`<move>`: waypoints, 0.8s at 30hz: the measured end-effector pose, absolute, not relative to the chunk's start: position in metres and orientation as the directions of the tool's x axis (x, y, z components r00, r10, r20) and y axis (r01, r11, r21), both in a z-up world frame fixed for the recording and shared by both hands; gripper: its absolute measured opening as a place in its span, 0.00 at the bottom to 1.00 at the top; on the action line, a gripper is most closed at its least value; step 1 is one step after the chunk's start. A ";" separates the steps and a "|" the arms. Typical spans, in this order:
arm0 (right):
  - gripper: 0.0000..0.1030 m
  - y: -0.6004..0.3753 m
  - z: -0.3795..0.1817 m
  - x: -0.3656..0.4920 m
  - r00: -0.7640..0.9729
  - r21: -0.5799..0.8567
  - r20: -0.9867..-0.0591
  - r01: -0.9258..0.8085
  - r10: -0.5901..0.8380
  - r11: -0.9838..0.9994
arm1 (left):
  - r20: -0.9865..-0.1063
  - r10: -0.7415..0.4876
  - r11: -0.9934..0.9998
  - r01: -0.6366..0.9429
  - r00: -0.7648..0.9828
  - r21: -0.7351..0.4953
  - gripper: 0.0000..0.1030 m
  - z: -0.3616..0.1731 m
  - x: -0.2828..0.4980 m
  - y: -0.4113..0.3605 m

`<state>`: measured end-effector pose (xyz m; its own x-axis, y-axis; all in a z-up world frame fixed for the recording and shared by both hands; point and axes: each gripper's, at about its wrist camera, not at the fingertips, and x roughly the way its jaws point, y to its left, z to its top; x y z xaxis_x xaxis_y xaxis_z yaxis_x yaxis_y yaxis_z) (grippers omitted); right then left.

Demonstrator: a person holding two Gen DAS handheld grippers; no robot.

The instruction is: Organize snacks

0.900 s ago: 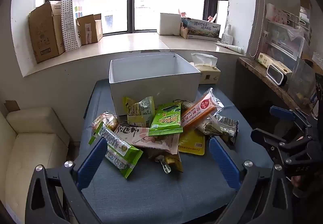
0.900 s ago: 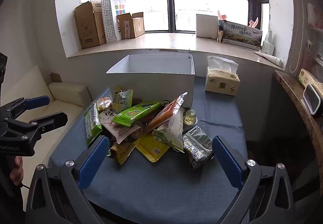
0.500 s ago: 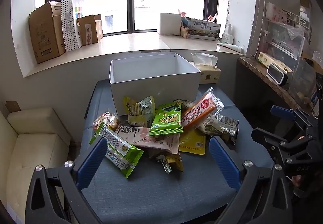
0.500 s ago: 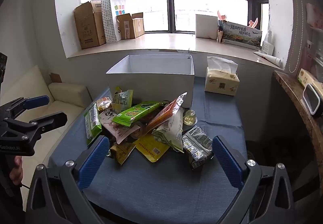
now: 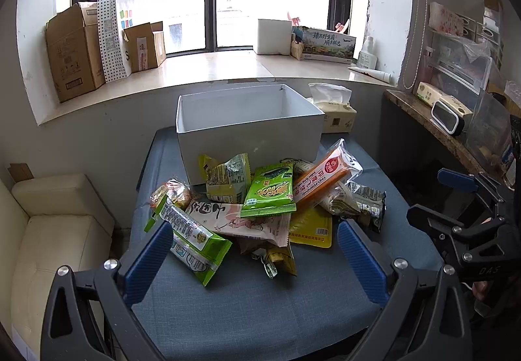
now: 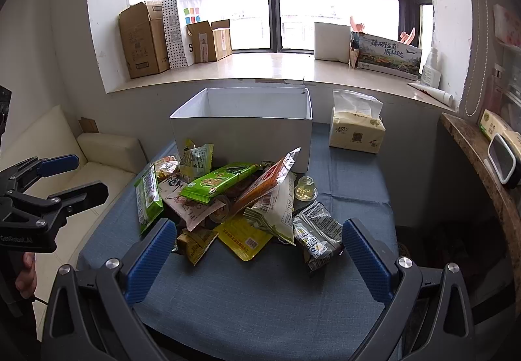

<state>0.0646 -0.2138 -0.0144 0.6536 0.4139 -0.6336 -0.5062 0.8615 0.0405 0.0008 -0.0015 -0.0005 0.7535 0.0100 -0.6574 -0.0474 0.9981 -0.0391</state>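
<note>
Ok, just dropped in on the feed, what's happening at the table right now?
A person holds the left gripper and right gripper open above the near edge of the blue table, neither touching anything. A heap of snack packets lies loose in front of the white box. No snacks show in the visible part of the box, so sorting has not started.
</note>
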 end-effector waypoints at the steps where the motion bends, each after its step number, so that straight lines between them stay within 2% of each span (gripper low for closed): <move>1: 1.00 -0.214 -0.014 0.065 0.653 0.041 -0.634 -0.507 0.414 0.861 | -0.657 0.010 0.998 -0.047 0.754 -0.040 1.00 -0.001 0.001 -0.001; 24: 1.00 -0.214 -0.016 0.064 0.650 0.039 -0.640 -0.505 0.410 0.862 | -0.663 0.015 0.998 -0.055 0.748 -0.040 1.00 -0.003 0.000 0.002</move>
<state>0.0643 -0.2141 -0.0156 0.6502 0.4102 -0.6395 -0.5052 0.8621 0.0395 0.0001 0.0016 -0.0027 0.7482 0.0149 -0.6633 -0.0548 0.9977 -0.0395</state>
